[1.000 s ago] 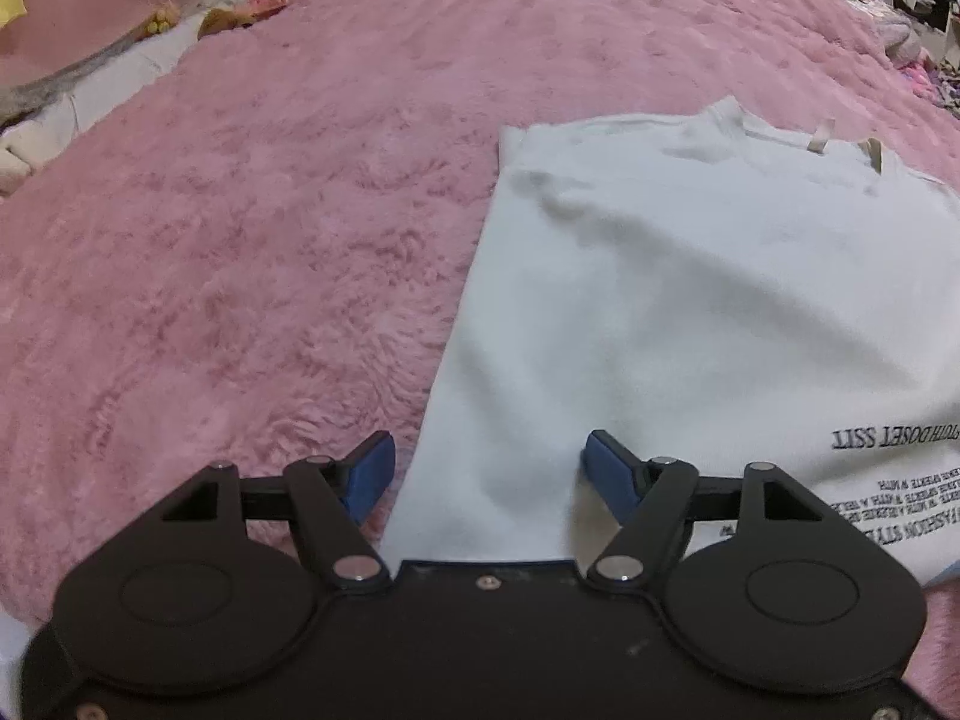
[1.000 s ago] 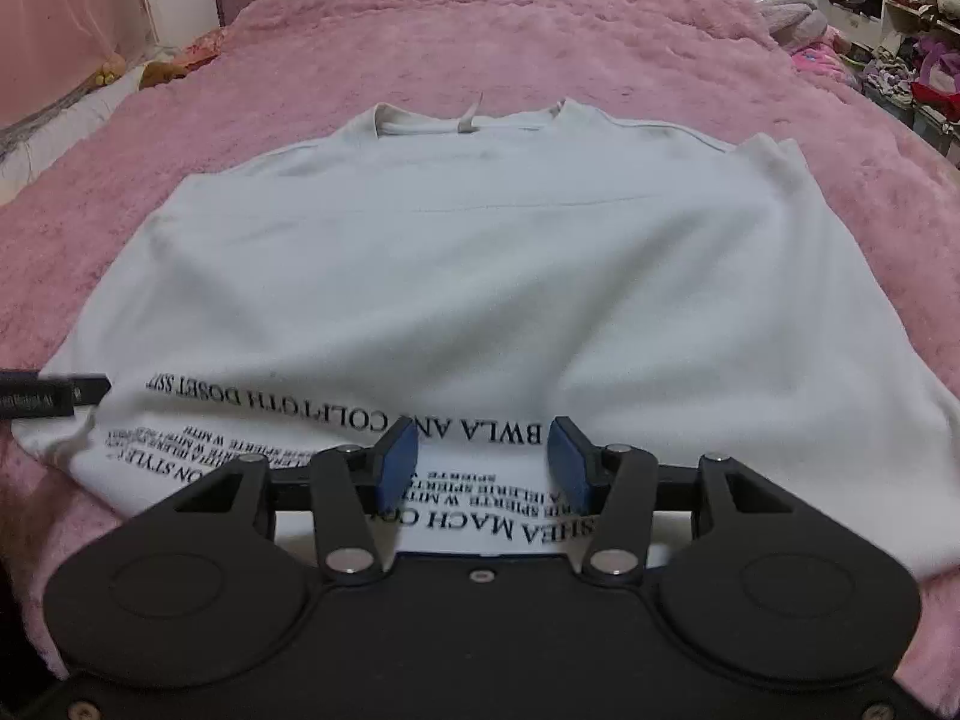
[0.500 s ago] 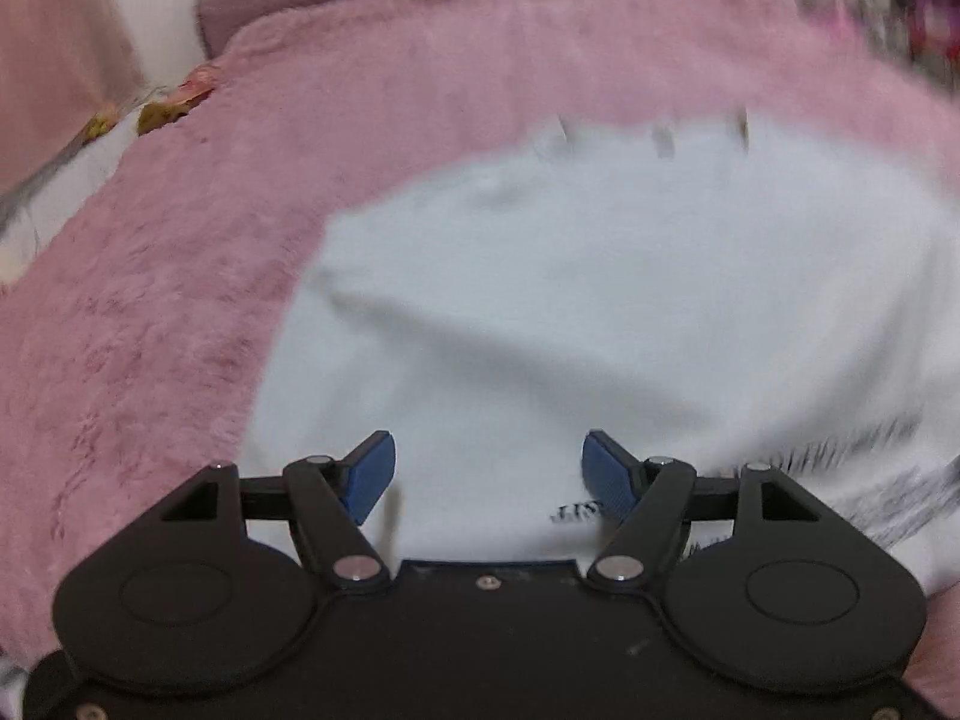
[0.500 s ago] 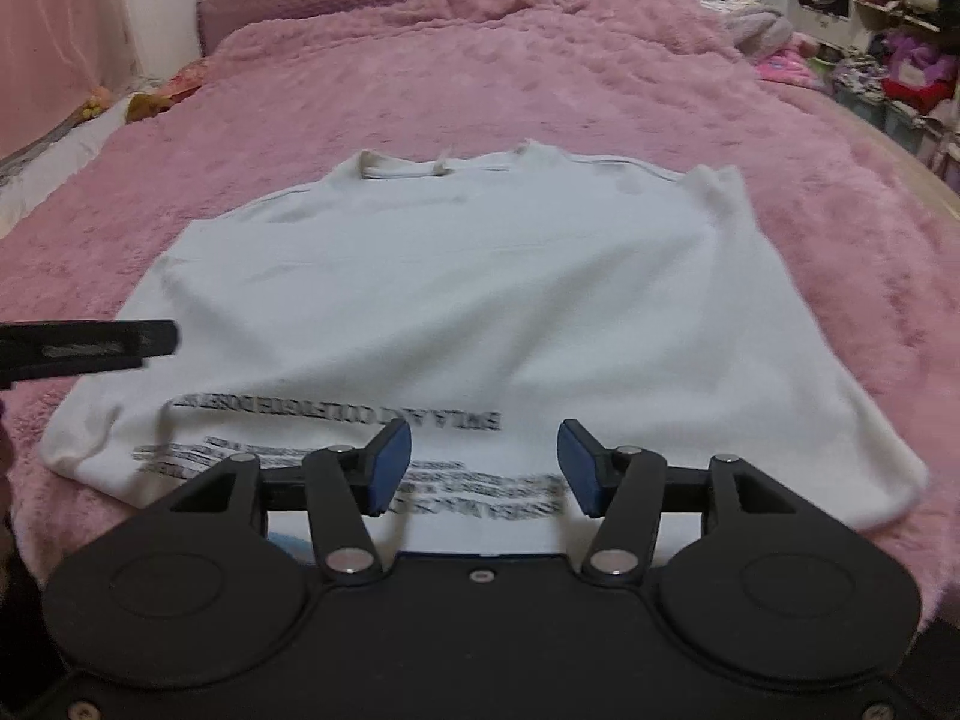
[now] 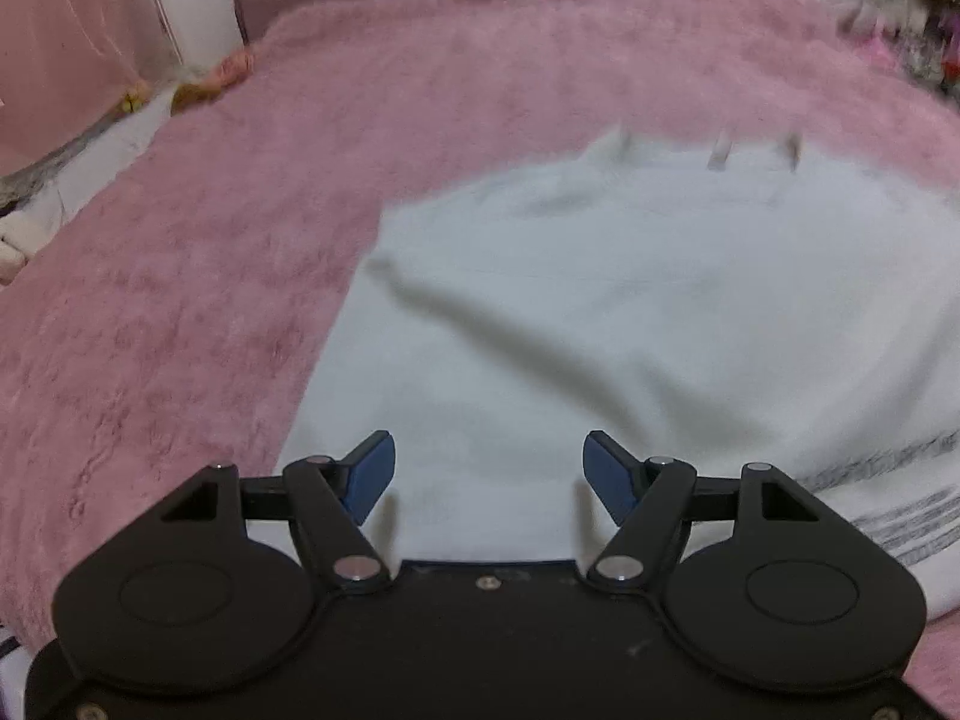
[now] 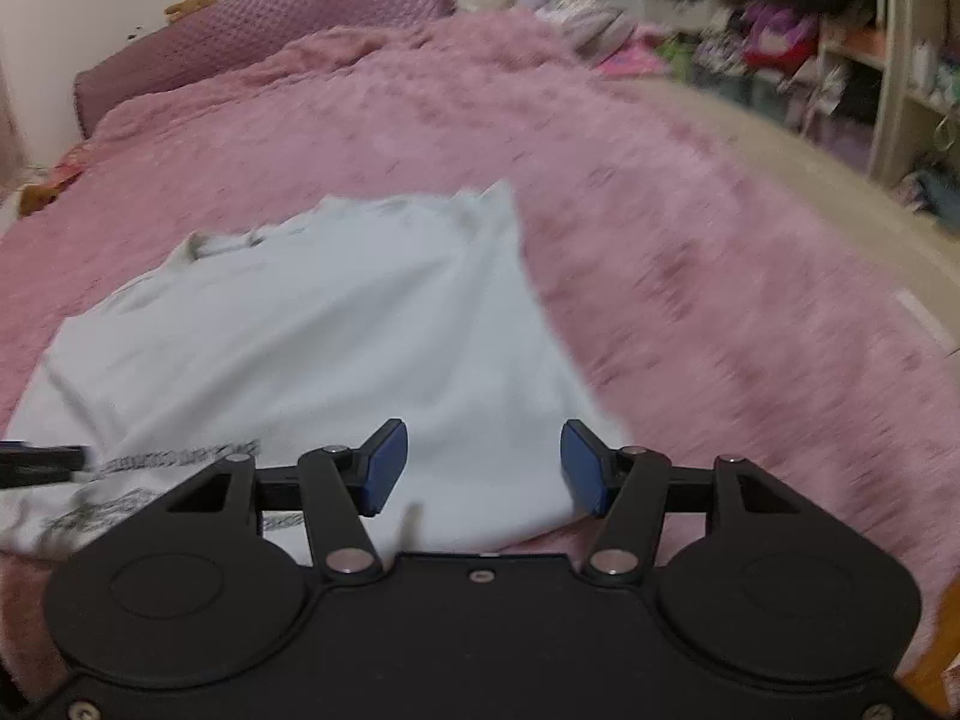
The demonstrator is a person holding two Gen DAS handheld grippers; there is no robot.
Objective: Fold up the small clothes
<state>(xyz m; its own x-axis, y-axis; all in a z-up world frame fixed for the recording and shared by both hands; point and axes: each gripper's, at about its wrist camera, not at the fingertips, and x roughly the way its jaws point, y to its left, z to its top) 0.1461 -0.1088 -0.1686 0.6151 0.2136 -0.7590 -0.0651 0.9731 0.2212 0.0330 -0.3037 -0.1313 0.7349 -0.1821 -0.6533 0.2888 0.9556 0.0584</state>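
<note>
I have both tools spread apart and empty over the white T-shirt (image 5: 630, 312), which lies flat on the pink fluffy blanket (image 5: 210, 300) covering the bed, neckline at the far end and the printed lines of text near me. A second ago my right gripper (image 6: 483, 468) sat over the printed hem near the middle of the shirt; now it hangs above the near right corner, with the shirt's right edge running away just beside its right pad, and its jaws have just been opening wider with nothing between them. My left gripper (image 5: 489, 477) was at the shirt's left edge and now hovers further in over plain cloth, jaws wide, gripping nothing. I read this as lining up for the next fold, probably taking a side of the shirt inward, though no grasp has begun. The right view alone shows the shelves of clutter (image 6: 840, 60) at the far right and a dark tip of the other tool (image 6: 42, 459) at its left edge; the left view alone shows the pale curtain (image 5: 72, 48) at far left and a long soft crease across the cloth.
</note>
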